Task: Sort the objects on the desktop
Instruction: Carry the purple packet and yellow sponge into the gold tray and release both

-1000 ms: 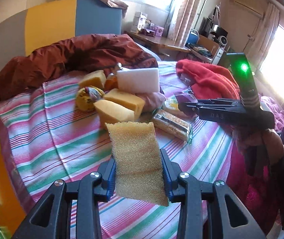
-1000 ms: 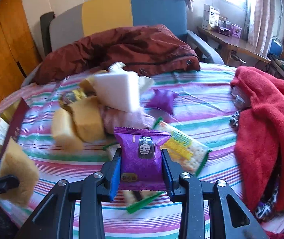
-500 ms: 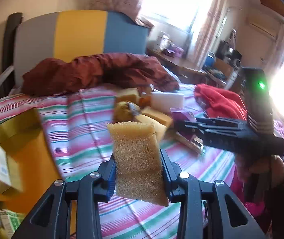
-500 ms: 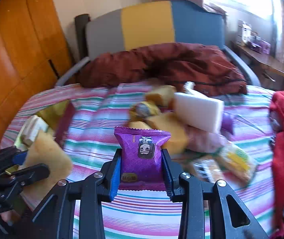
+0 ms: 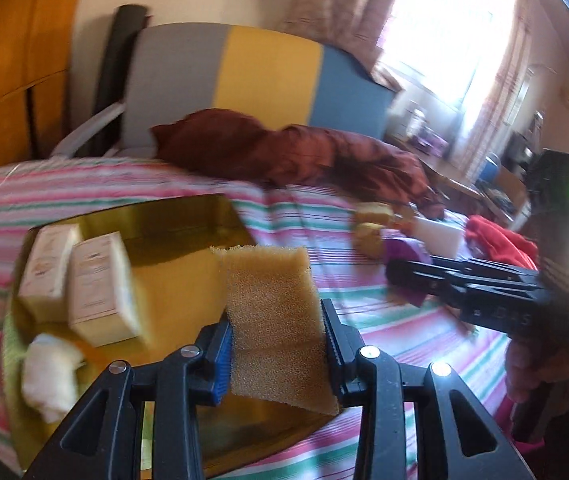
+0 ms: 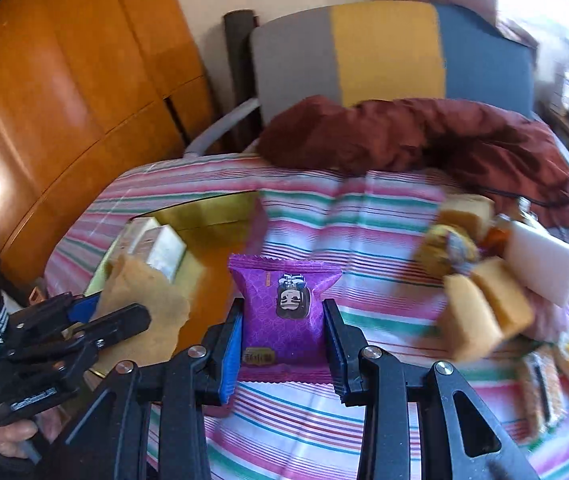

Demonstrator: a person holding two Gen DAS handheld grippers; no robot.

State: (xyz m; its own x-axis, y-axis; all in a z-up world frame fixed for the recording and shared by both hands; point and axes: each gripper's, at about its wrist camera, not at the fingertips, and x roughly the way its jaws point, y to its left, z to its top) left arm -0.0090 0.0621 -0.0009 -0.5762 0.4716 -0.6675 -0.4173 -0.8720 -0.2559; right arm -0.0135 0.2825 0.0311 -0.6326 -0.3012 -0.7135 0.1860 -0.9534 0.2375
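Observation:
My left gripper is shut on a yellow sponge and holds it above the right part of a gold box. The box holds two cream cartons and a white wad. My right gripper is shut on a purple snack packet above the striped cloth, just right of the gold box. The left gripper with its sponge also shows at the left of the right wrist view. A pile of yellow sponges, a white block and wrapped snacks lies at the right.
A dark red jacket lies at the back of the striped table. A grey, yellow and blue chair stands behind it. A wooden cabinet is at the left. A red towel lies far right.
Both grippers have swung left, away from the pile and towards the gold box. The left gripper and sponge now hang over the box. Both grips are unchanged.

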